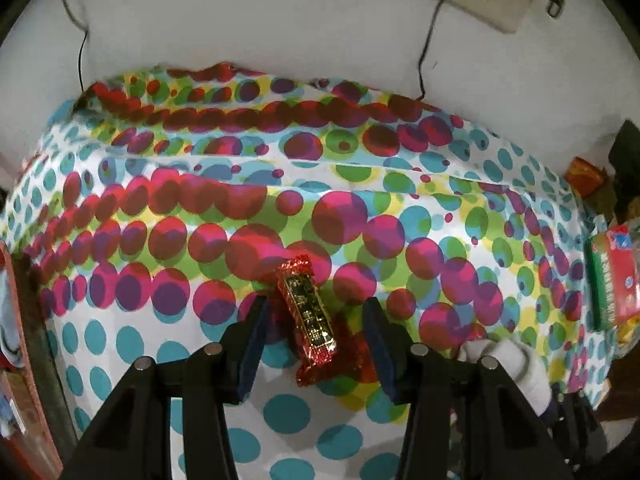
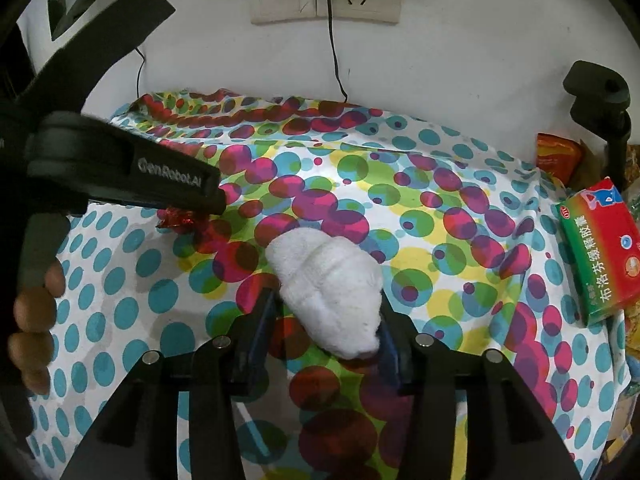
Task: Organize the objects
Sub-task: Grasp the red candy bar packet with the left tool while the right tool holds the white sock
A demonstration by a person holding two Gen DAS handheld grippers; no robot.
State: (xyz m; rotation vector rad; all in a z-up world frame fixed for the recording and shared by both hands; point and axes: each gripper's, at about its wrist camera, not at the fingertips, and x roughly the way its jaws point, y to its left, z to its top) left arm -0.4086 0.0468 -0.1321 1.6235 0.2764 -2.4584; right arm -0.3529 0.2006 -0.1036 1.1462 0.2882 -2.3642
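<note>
A red and gold foil-wrapped snack bar (image 1: 308,316) lies on the dotted cloth between the fingers of my left gripper (image 1: 316,312). The jaws stand wide, clear of the wrapper on both sides. A rolled white cloth (image 2: 326,284) lies between the fingers of my right gripper (image 2: 326,316), which close in on its near end; the right finger touches it. The white cloth also shows in the left wrist view (image 1: 500,360). The bar's red wrapper end (image 2: 178,218) shows under the left gripper body (image 2: 132,168) in the right wrist view.
A colourful dotted cloth (image 2: 440,240) covers the table against a white wall with sockets (image 2: 324,0) and cables. A red and green medicine box (image 2: 600,248) and snack packets (image 2: 556,152) sit at the right edge. A black stand (image 2: 600,92) rises there.
</note>
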